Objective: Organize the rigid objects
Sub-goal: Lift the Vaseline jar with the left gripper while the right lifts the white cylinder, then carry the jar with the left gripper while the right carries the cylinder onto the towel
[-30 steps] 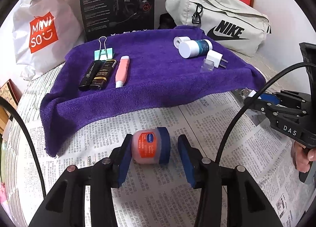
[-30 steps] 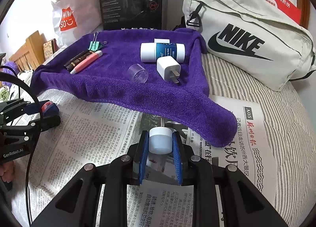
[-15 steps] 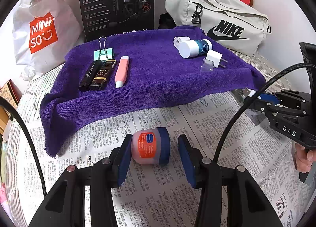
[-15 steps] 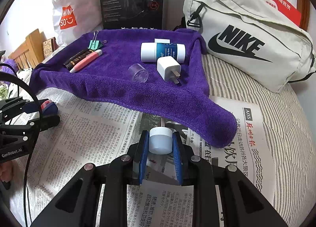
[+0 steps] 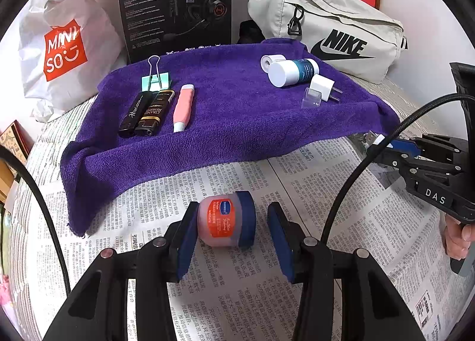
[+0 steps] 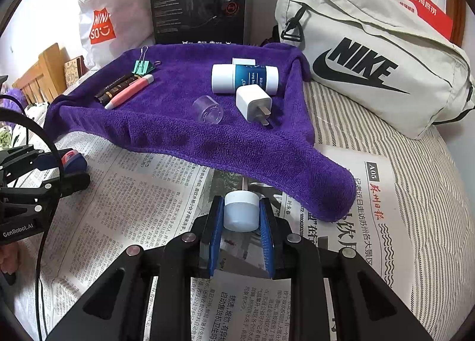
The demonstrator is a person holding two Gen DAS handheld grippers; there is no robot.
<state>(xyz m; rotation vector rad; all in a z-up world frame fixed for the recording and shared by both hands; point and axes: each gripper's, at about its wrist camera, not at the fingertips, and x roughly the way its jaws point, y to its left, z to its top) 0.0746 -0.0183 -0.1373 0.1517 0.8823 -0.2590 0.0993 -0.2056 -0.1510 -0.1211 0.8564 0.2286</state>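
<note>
On the newspaper point(image 5: 326, 192) spread over a striped bed, the left gripper point(image 5: 231, 231) pointed down at a small pink jar point(image 5: 225, 222) with a blue lid, which lay on its side between the jaws. The left pad touched the jar's base, while a clear gap stood between the lid and the right pad, so the jaws stood apart and were not clamped on it. Off to the right, the right gripper point(image 6: 241, 216) had its jaws clamped on a small white capped piece point(image 6: 241, 213) with a thin metal tip poking forward toward the edge of the purple towel point(image 6: 184, 130). In the left wrist view that piece looked like a USB stick end near the towel's right corner.

Across the towel the other things lay in two groups, well apart. At its left stood a green binder clip point(image 5: 156, 81), and just in front of it a black lighter point(image 5: 135, 115), a dark lighter with gold lettering point(image 5: 154, 112) touching it, and a pink tube point(image 5: 183, 107) beside those. At its right lay a white and teal bottle point(image 6: 245, 78) on its side, a white plug adapter point(image 6: 253, 103) just in front, and a clear plastic cap point(image 6: 207, 109) near the adapter.

Behind the towel stood a black headset box point(image 5: 175, 5), a white shopping bag point(image 5: 59, 50) and a beige Nike bag point(image 6: 371, 73).
</note>
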